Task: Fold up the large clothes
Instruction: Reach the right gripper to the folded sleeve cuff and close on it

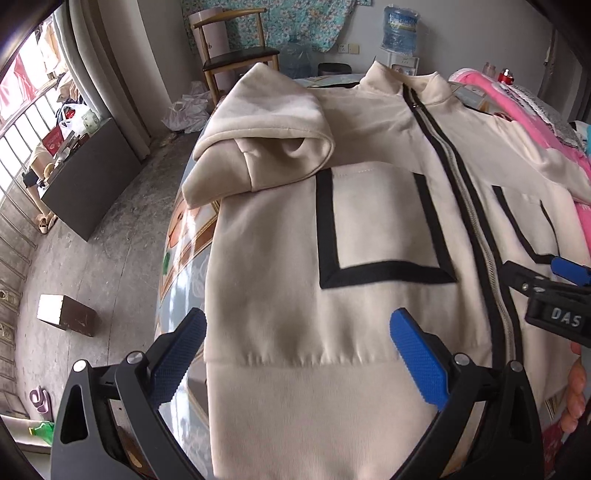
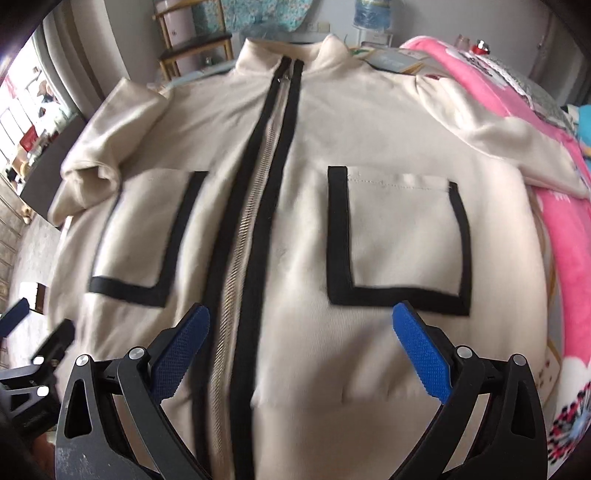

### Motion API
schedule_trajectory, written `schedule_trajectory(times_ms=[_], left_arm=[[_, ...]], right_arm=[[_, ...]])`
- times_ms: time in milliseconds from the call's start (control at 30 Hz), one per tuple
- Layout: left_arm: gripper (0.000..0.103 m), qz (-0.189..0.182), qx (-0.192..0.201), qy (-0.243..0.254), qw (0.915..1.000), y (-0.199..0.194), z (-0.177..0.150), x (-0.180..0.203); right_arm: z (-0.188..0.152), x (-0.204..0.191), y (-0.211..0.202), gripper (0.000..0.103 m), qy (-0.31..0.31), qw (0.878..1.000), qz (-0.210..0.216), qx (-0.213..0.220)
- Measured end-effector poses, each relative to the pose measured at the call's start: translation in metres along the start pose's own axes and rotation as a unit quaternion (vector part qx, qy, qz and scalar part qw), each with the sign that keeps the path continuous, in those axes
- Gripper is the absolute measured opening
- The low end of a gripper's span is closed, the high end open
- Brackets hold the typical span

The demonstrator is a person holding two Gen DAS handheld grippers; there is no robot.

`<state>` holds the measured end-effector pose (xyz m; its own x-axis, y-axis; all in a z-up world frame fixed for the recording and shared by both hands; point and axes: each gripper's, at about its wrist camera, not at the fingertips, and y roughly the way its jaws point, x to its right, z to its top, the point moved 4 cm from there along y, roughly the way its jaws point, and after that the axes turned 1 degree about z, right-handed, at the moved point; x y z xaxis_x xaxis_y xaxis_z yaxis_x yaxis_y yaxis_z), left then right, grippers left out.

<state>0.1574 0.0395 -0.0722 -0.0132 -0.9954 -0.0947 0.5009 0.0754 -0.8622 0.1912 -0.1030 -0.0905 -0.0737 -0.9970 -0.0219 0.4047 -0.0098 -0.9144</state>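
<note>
Cream jacket [image 2: 295, 229] lies face up and zipped on a table with a printed glossy cover [image 1: 184, 266], collar at the far end, hem nearest both cameras. Black-edged zipper [image 2: 255, 221] runs down the centre; one black-trimmed patch pocket [image 2: 402, 236] sits on either side. Left sleeve [image 1: 258, 136] is folded back onto the chest, its cuff just above the left pocket. Right sleeve [image 2: 517, 147] lies stretched out onto a pink blanket [image 2: 554, 221] beside the jacket.

Room: grey concrete floor [image 1: 92, 251], wooden chair [image 1: 236, 55] beyond the table, water dispenser [image 1: 400, 33] by the far wall, barred window [image 1: 33, 110] at left, small wooden box [image 1: 66, 314] on the floor.

Left gripper [image 1: 297, 332]: blue pads spread wide, nothing between them, hovering over the hem band at the jacket's left edge; contact with the fabric cannot be judged. Right gripper [image 2: 301, 328]: jaws equally wide, empty, above the lower front, straddling the area between zipper and right pocket. It also shows at the right edge of the left wrist view.
</note>
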Motion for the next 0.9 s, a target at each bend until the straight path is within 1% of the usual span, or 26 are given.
schedule_trajectory(times_ms=[100, 233, 300, 400, 467, 567, 600, 633, 667, 733, 800, 867, 900], left_arm=[[0.098, -0.003, -0.01, 0.0, 0.9999, 0.012, 0.004, 0.003], [0.098, -0.009, -0.026, 0.003, 0.9996, 0.026, 0.004, 0.005], [0.098, -0.017, -0.033, -0.003, 0.9993, 0.031, 0.004, 0.005], [0.098, -0.029, -0.046, -0.016, 0.9984, 0.039, 0.001, 0.002], [0.099, -0.033, -0.041, -0.021, 0.9984, 0.039, 0.001, 0.0], [0.099, -0.037, -0.037, -0.014, 0.9985, 0.039, 0.0, 0.001], [0.099, -0.038, -0.036, -0.012, 0.9985, 0.039, 0.0, 0.001], [0.099, -0.039, -0.034, -0.01, 0.9986, 0.039, 0.0, 0.002], [0.099, -0.039, -0.034, -0.009, 0.9986, 0.039, 0.001, 0.003], [0.099, -0.038, -0.032, -0.01, 0.9987, 0.039, 0.001, 0.003], [0.099, -0.038, -0.031, -0.011, 0.9988, 0.039, 0.0, 0.003], [0.099, -0.038, -0.026, -0.009, 0.9989, 0.038, -0.001, 0.003], [0.099, -0.04, -0.021, -0.009, 0.999, 0.038, -0.002, 0.003]], right_arm=[[0.002, 0.002, 0.017, 0.097, -0.015, 1.0, 0.004, -0.011], [-0.001, 0.005, 0.016, 0.097, -0.04, 0.999, 0.019, -0.004], [-0.004, 0.005, 0.015, 0.097, -0.054, 0.998, 0.027, -0.007], [-0.01, 0.006, 0.013, 0.097, -0.074, 0.997, 0.036, 0.001], [-0.012, 0.007, 0.011, 0.097, -0.092, 0.995, 0.045, -0.001], [-0.011, 0.004, 0.011, 0.097, -0.119, 0.991, 0.059, -0.031], [-0.007, 0.004, 0.009, 0.097, -0.113, 0.99, 0.067, -0.048], [-0.001, 0.001, 0.007, 0.097, -0.103, 0.99, 0.084, -0.055], [0.008, -0.003, 0.0, 0.097, -0.089, 0.988, 0.118, -0.053], [0.03, -0.021, -0.013, 0.097, -0.076, 0.98, 0.179, -0.035], [0.054, -0.047, -0.02, 0.097, -0.069, 0.968, 0.238, -0.024], [0.074, -0.072, -0.016, 0.097, -0.073, 0.957, 0.282, -0.02], [0.084, -0.089, -0.01, 0.097, -0.082, 0.953, 0.291, -0.02]])
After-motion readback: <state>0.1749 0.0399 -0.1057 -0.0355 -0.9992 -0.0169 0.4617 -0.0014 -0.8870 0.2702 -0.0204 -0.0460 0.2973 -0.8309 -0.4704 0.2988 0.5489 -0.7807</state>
